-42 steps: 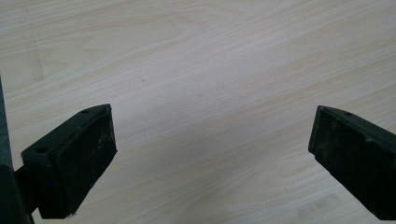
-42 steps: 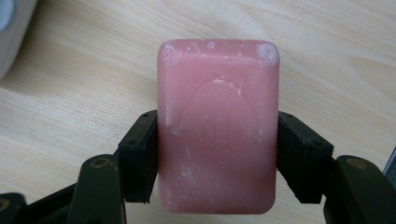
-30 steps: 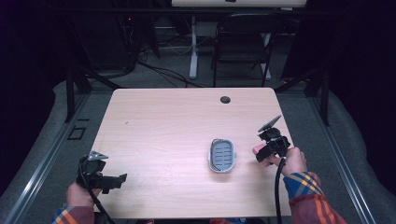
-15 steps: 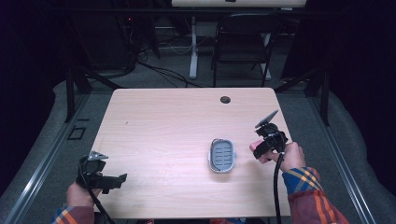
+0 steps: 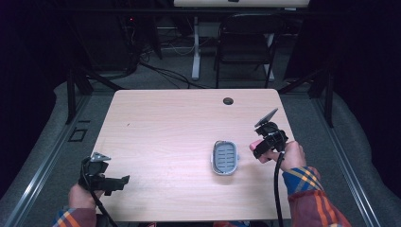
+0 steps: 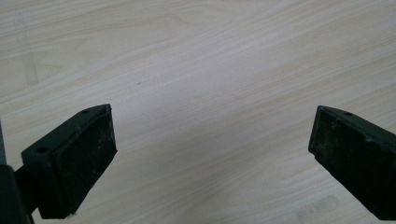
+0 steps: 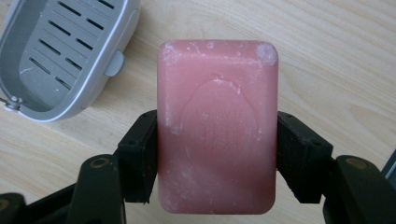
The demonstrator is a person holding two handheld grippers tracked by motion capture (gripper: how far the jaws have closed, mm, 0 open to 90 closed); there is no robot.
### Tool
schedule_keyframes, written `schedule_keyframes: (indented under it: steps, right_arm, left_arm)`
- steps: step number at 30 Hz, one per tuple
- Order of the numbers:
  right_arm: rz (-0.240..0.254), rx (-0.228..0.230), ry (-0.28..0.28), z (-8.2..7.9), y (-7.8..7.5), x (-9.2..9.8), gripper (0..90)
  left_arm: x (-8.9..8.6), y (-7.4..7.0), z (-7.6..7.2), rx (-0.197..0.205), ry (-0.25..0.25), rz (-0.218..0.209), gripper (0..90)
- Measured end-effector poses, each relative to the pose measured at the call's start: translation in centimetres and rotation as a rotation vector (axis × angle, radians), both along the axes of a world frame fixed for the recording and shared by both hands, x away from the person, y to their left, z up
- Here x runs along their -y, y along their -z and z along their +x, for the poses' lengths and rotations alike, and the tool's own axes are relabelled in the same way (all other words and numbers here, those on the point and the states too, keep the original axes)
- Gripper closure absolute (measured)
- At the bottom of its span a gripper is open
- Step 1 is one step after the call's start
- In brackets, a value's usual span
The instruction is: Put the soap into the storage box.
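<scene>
- The right hand-held gripper (image 5: 265,144) hangs over the right side of the wooden counter (image 5: 165,137), its jaws clamped on the long sides of a pink soap bar (image 7: 217,126).
- The bar sits off the counter, just beside a grey slotted soap dish (image 5: 225,157) that lies empty to its left.
- The left hand-held gripper (image 5: 111,182) rests low at the counter's near left corner, jaws spread wide with bare wood between them.
</scene>
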State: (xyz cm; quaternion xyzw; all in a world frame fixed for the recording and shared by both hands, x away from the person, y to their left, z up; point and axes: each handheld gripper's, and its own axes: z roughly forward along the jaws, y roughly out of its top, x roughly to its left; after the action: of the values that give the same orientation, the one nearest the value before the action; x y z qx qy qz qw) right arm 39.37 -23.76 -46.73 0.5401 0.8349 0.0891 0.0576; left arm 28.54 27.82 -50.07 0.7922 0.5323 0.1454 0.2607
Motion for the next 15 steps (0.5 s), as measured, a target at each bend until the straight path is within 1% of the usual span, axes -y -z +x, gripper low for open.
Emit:
schedule_keyframes:
  steps: [1, 6, 7, 8, 9, 11, 12, 14, 15]
  right_arm:
    - [0.007, 0.009, 0.005, 0.0, 0.0, -0.2, 37.3]
    - [-0.004, 0.003, -0.018, 0.2, -0.5, -0.9, 37.2]
    - [0.001, 0.017, -0.011, 0.2, -0.5, -1.1, 37.2]
    - [0.001, 0.017, -0.011, 0.2, -0.5, -1.1, 37.2]
    - [0.001, 0.004, -0.029, 0.4, -0.8, -1.3, 37.2]
    - [0.005, 0.021, -0.024, 0.4, -0.7, -1.8, 37.2]
    - [0.005, 0.014, -0.025, 0.4, -0.7, -2.0, 37.2]
    - [0.008, 0.016, -0.031, 0.5, -0.7, -2.3, 37.2]
    - [0.001, 0.009, -0.046, 0.6, -0.8, -2.4, 37.2]
  left_arm:
    - [0.0, 0.0, 0.0, 0.0, 0.0, 0.0, 0.5]
    - [0.0, 0.0, 0.0, 0.001, 0.002, 0.001, 0.5]
    - [0.0, 0.0, 0.0, 0.001, 0.003, 0.001, 0.5]
    - [0.0, 0.0, 0.0, 0.001, 0.003, 0.001, 0.5]
    - [0.0, 0.0, 0.0, 0.0, 0.003, 0.001, 0.5]
    - [0.0, 0.0, 0.0, 0.0, 0.003, 0.0, 0.5]
    - [0.0, 0.0, 0.0, 0.001, 0.003, 0.0, 0.5]
    - [0.0, 0.0, 0.0, -0.002, 0.007, 0.003, 0.5]
    - [0.0, 0.0, 0.0, -0.004, 0.008, 0.002, 0.5]
